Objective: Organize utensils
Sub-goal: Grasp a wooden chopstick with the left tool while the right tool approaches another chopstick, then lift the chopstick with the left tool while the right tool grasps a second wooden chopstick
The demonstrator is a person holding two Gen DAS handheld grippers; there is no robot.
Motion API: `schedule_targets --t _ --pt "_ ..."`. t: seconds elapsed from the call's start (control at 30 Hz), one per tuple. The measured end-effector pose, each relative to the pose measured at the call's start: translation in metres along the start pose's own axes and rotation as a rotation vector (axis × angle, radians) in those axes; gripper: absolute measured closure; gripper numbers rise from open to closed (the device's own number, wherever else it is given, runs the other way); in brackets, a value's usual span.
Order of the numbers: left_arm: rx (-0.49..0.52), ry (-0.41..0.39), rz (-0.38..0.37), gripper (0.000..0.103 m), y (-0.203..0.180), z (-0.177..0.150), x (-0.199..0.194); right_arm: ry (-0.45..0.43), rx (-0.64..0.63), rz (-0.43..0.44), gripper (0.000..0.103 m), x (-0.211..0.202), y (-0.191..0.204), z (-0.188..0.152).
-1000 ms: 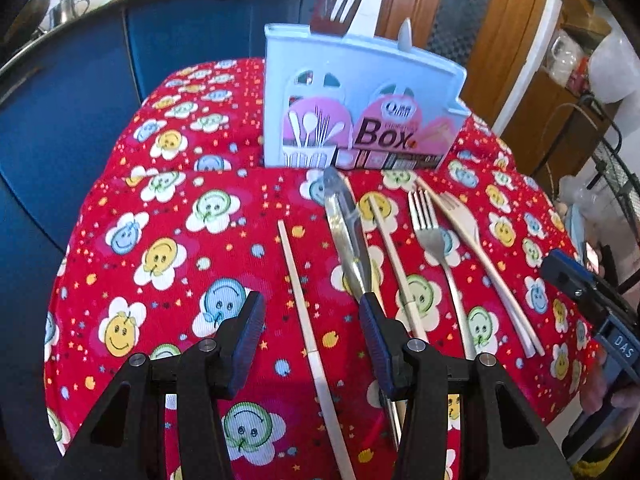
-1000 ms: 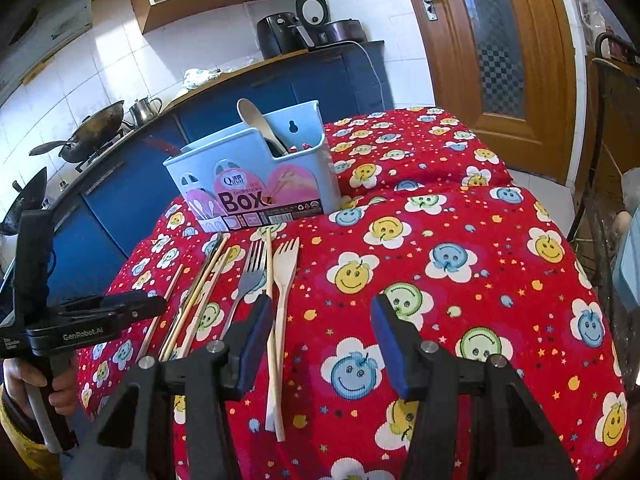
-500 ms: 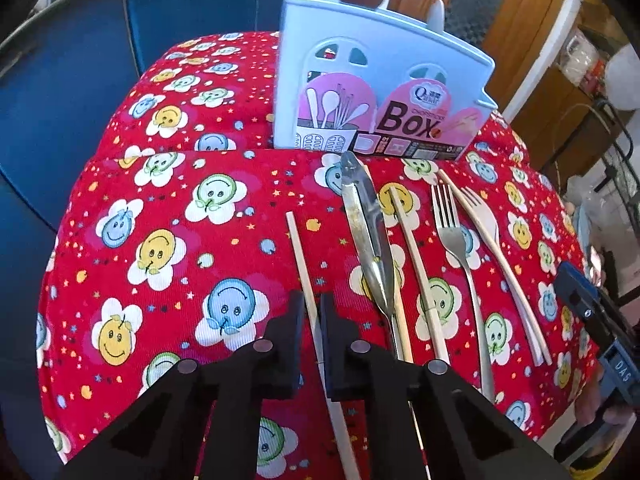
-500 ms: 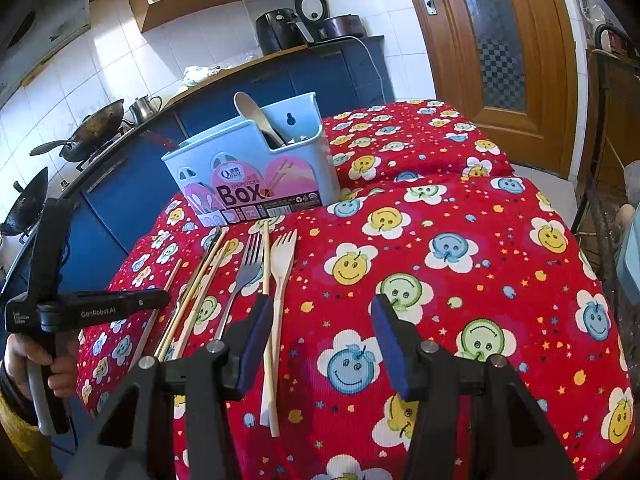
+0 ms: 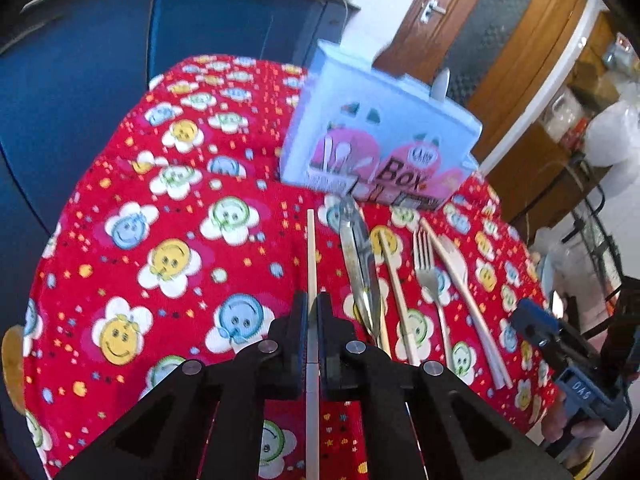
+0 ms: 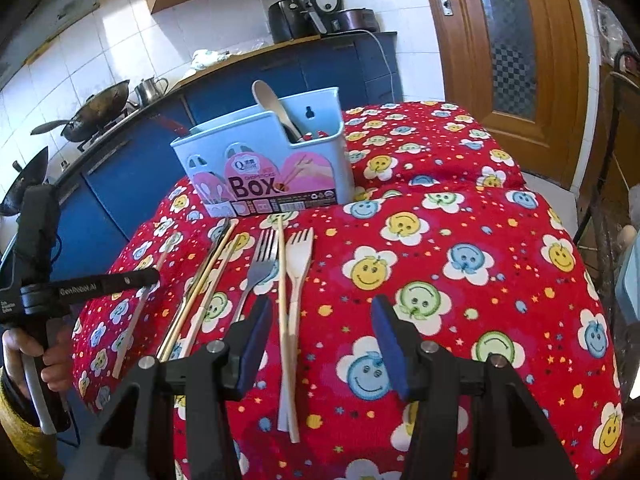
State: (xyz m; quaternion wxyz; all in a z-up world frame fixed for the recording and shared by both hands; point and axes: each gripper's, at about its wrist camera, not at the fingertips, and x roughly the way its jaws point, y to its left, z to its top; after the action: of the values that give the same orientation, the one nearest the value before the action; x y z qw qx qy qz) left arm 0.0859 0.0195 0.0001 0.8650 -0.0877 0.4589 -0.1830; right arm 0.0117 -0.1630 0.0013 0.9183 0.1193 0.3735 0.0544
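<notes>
My left claw [image 5: 313, 312] is pressed together on a pale chopstick [image 5: 311, 256], its pads pinching the stick partway along, so the far tip points toward the blue utensil box [image 5: 384, 136] and the near end runs back under the claw. Whether the stick is off the cloth I cannot tell. Just beside it, on the side nearer the door, lie metal tongs [image 5: 358, 264], a second chopstick [image 5: 394, 280], a metal fork [image 5: 428, 276] and a pale wooden fork [image 5: 460, 276], all in a row in front of the box with their tips toward it. My right claw [image 6: 320, 340] hangs spread with nothing between its blue pads [image 6: 384, 332], above the red smiley-flower cloth [image 6: 460, 280] in front of the box, just beside the handle of the wooden fork. A wooden spoon [image 6: 272, 104] stands tilted in the box's end compartment on the door side. From the right camera I can see a hand [image 6: 28, 360] gripping the left claw's handle at the cloth's edge.
</notes>
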Motion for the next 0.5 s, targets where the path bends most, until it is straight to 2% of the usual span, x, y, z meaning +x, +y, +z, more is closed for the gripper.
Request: schedule_targets --t 0.3,0.5 --pt "-0.009 -0.151 -0.01 0.099 0.012 0.011 -0.032 0.065 -0.047 -0.003 0.049 0.012 0.017 0.011" --pt "-0.015 -0.219 -0.027 0.099 0.017 0.015 -0.043 0.099 -0.123 -0.003 0.049 0.017 0.038 0.021"
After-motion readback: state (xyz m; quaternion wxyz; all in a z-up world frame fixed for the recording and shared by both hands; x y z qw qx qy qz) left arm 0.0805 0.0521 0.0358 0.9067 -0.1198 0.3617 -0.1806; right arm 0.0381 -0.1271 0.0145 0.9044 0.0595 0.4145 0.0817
